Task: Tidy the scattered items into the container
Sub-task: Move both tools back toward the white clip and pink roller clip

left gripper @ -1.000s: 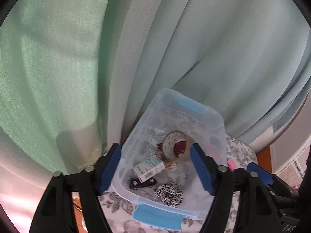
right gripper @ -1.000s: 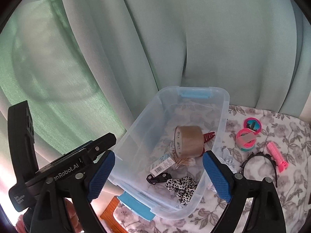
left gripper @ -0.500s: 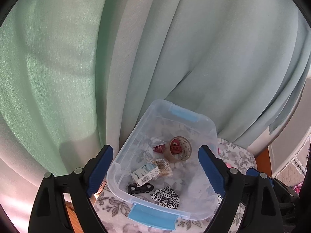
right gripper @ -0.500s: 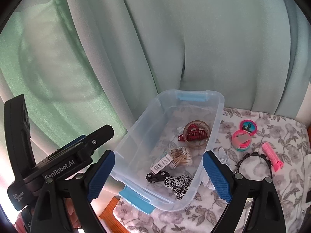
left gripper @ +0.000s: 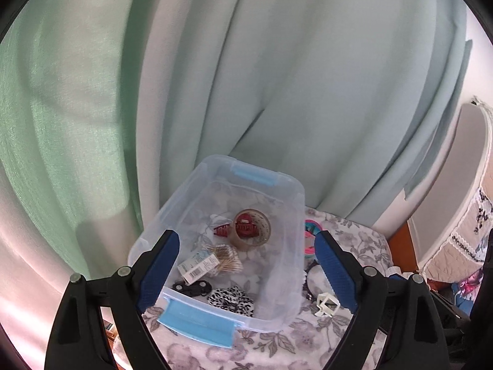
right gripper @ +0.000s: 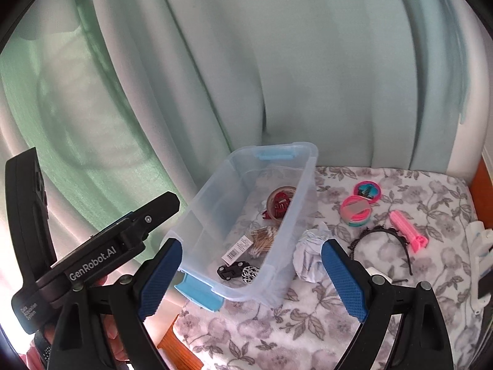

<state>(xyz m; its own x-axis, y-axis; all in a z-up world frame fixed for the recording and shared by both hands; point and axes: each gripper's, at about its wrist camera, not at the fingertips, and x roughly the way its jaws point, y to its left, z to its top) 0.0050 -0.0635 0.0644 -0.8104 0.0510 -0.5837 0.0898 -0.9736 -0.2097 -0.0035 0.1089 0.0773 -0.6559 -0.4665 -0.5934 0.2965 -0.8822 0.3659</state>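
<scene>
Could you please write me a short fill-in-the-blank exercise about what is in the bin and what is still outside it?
1. The tape roll lies inside the clear ____.
2. The red claw clip sits in the hole of the ____ roll.
3. The pink comb lies ____ the bin.
4. Both grippers hold ____.

Missing words: bin; tape; outside; nothing

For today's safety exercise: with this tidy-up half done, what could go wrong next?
1. The clear bin sits near the table's left edge; a nudge might slide it off.
2. The crumpled cloth leans against the bin wall and could snag on lifting.
3. The black headband is thin, so pads may slip.
</scene>
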